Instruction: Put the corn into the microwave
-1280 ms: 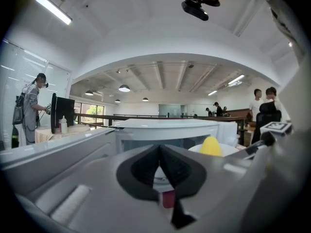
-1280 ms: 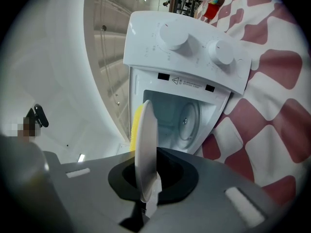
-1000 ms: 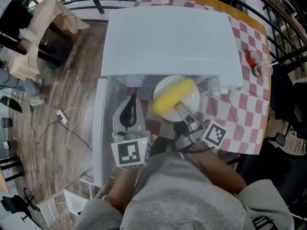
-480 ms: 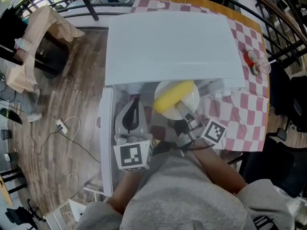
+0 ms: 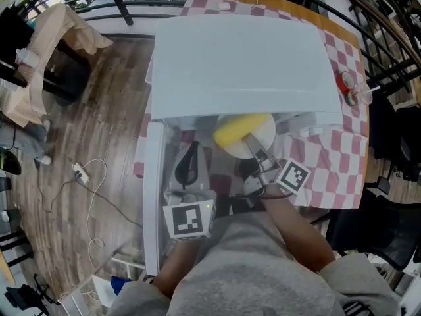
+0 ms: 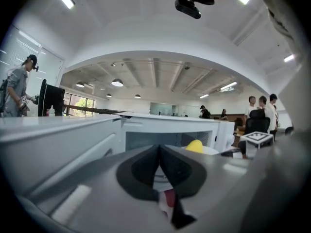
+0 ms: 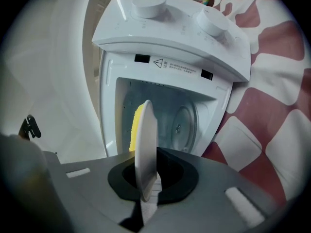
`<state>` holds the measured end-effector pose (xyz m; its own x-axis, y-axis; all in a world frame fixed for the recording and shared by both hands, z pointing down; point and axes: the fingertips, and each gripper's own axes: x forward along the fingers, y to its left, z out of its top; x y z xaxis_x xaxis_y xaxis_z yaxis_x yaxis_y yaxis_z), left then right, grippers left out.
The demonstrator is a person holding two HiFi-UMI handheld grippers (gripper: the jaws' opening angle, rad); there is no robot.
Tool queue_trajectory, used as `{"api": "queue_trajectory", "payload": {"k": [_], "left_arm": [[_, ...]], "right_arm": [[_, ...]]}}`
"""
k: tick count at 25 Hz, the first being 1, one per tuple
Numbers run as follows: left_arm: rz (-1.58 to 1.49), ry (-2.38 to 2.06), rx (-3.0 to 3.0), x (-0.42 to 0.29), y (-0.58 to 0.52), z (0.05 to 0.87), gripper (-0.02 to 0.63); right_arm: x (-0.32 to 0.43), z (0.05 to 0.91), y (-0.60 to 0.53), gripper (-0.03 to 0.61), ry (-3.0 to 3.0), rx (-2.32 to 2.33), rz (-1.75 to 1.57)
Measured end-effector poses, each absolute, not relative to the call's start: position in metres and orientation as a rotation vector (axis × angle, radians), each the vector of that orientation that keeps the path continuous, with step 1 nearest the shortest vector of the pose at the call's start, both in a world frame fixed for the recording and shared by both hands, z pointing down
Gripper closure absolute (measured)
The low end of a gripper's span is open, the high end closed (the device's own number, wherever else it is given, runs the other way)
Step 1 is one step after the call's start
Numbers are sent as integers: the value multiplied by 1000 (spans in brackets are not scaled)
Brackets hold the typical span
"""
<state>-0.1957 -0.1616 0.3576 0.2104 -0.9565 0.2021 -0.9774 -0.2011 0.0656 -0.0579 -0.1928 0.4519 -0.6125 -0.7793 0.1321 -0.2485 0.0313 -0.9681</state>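
Observation:
A yellow corn cob [image 5: 238,128] lies on a white plate [image 5: 264,135], half under the front edge of the white microwave [image 5: 243,58]. My right gripper [image 5: 252,145] is shut on the plate's near rim. In the right gripper view the plate [image 7: 146,140] stands edge-on between the jaws, the corn [image 7: 137,126] behind it, at the open cavity with its glass turntable [image 7: 182,125]. The microwave door [image 5: 152,196] hangs open at the left. My left gripper [image 5: 189,155] is shut and empty beside the door. From the left gripper view the corn [image 6: 195,146] shows ahead to the right.
The microwave stands on a red-and-white checkered cloth [image 5: 335,166]. A small red-lidded item [image 5: 347,84] lies at the cloth's right. Wood floor with a white cable [image 5: 85,176] lies left, and a beige bag [image 5: 59,25] at far left. People stand in the background [image 6: 262,111].
My right gripper has carried the plate and corn forward and a little down, further under the microwave's front edge. The left gripper has stayed about where it was.

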Motion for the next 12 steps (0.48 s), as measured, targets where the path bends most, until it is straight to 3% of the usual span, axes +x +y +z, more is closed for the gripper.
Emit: {"api": "queue_trajectory", "payload": {"k": [12], "left_arm": [[172,-1882,2307,-196,-172,360,603]], "right_arm": [[-66,495,-211,572,1847,-1021,-1663]]}}
